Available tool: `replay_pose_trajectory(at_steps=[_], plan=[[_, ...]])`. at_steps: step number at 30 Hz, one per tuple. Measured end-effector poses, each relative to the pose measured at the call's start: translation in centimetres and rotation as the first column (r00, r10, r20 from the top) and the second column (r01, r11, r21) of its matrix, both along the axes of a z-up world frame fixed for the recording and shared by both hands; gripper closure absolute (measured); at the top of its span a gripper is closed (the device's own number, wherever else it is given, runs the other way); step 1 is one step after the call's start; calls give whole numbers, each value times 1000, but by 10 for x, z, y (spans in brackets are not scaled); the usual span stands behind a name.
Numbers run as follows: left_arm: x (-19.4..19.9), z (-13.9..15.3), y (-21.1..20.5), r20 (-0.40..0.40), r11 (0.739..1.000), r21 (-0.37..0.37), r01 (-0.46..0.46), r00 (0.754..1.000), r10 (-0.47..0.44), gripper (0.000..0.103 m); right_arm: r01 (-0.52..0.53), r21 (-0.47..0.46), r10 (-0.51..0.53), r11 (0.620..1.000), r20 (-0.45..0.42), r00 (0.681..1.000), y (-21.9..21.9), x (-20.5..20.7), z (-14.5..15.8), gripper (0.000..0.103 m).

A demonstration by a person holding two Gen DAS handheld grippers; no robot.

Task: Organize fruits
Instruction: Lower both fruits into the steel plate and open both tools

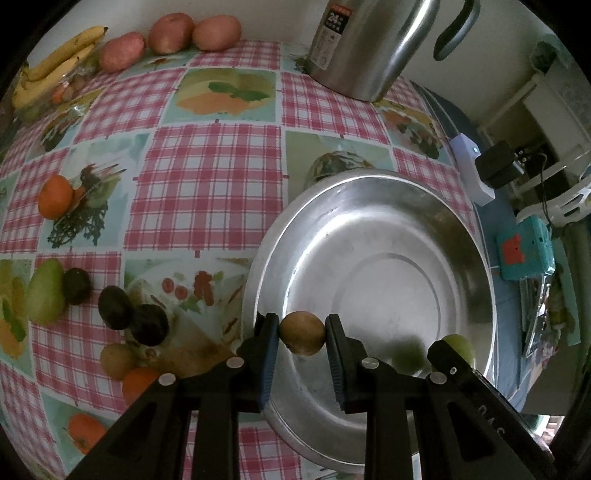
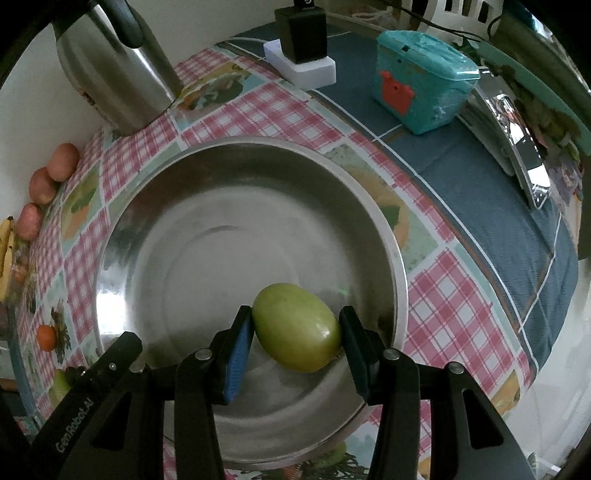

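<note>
My left gripper [image 1: 302, 334] is shut on a small round brown fruit [image 1: 302, 333], held over the near left rim of a wide steel bowl [image 1: 443, 221]. In the right wrist view my right gripper [image 2: 296, 328] is shut on a green oval fruit [image 2: 297, 326] above the inside of the same steel bowl [image 2: 155, 206]. That green fruit [image 1: 460, 345] and a finger of the right gripper also show at the bowl's near right in the left wrist view. Nothing lies loose in the bowl.
Loose fruit on the checked tablecloth left of the bowl: an orange [image 1: 55, 196], a green pear [image 1: 46, 291], dark round fruits [image 1: 116, 307], bananas [image 1: 55, 61] and three reddish fruits [image 1: 171, 33] at the far edge. A steel kettle [image 1: 369, 44] stands behind the bowl. A teal box [image 2: 421, 85] sits at the right.
</note>
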State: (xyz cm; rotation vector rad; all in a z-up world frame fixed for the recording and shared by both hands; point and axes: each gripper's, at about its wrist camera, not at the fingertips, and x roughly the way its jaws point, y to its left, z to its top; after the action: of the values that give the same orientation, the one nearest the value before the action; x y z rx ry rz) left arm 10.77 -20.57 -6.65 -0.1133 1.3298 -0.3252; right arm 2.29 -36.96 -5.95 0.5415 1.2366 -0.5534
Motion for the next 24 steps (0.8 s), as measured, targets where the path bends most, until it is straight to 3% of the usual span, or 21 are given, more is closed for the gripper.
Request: replay_pose_trajectory(at_steps=[13, 19, 24], plan=[[-2, 0, 1, -20, 1000, -20, 2, 1000, -2, 73, -17, -29, 16, 999, -8, 1000, 3, 6, 1, 50], [-4, 9, 9, -9, 999, -42, -6, 1000, 6, 71, -9, -58, 12, 998, 44, 999, 4, 3, 17, 50], [-6, 19, 15, 7, 998, -62, -12, 1000, 13, 54, -11, -66, 16, 998, 70, 997, 7, 3, 24, 50]])
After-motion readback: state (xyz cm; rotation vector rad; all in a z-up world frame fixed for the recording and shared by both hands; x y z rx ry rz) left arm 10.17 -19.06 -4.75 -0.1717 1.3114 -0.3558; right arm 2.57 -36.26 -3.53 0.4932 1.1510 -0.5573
